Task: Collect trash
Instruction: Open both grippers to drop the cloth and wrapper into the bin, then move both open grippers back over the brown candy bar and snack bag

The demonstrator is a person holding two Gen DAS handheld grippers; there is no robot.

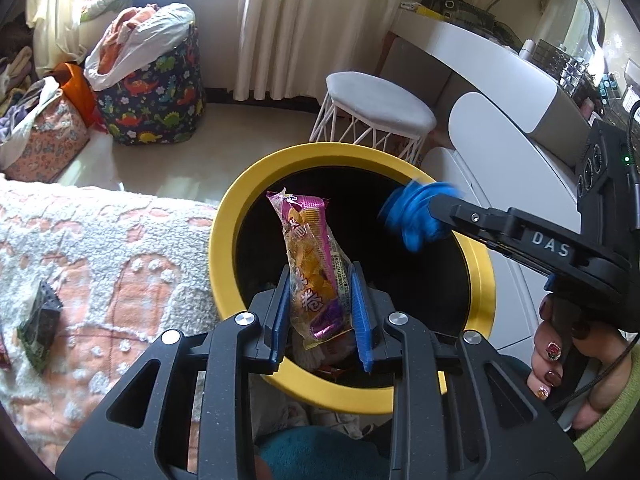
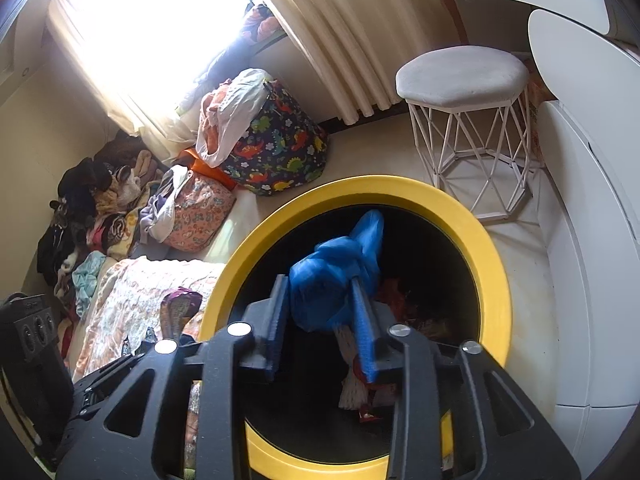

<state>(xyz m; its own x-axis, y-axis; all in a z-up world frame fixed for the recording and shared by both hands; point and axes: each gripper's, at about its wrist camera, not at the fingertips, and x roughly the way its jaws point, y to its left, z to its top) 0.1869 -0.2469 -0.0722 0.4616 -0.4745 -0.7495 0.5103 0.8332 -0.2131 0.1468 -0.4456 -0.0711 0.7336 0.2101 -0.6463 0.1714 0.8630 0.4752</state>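
- Gripping a purple-and-orange snack packet (image 1: pixel 308 248) in the left gripper (image 1: pixel 321 270), blue pads pressed on its lower half, the packet upright and leaning slightly left, directly over the mouth of the bin.
- Clasping the right gripper's handle with a hand (image 1: pixel 560 360) with painted nails, in a green sleeve (image 1: pixel 612 420).
- Reaching in from the right with the right gripper (image 2: pixel 320 282), jaws narrowly parted, a crumpled blue bag (image 2: pixel 340 264) between them and blurred, apparently loose rather than pinched, also above the bin's opening near its far right rim.
- Looking down into a black bin with a yellow rim (image 1: pixel 224 248), standing on the floor against the bed's edge, with white paper and red wrappers (image 2: pixel 360 384) already at the bottom.
- Left of the bin, on the bed's pink-and-white fleece blanket (image 1: pixel 100 248), spotting a small dark packet (image 1: pixel 40 320) well apart from the rim.
- Past the bin, finding a white wire-legged stool (image 1: pixel 380 108) with a grey seat on the floor, just beside a white vanity tabletop (image 1: pixel 480 52) crowded with small items.
- Farther left, seeing a dinosaur-print bag (image 1: pixel 156 92) stuffed with clothes, near cream curtains (image 1: pixel 300 20).
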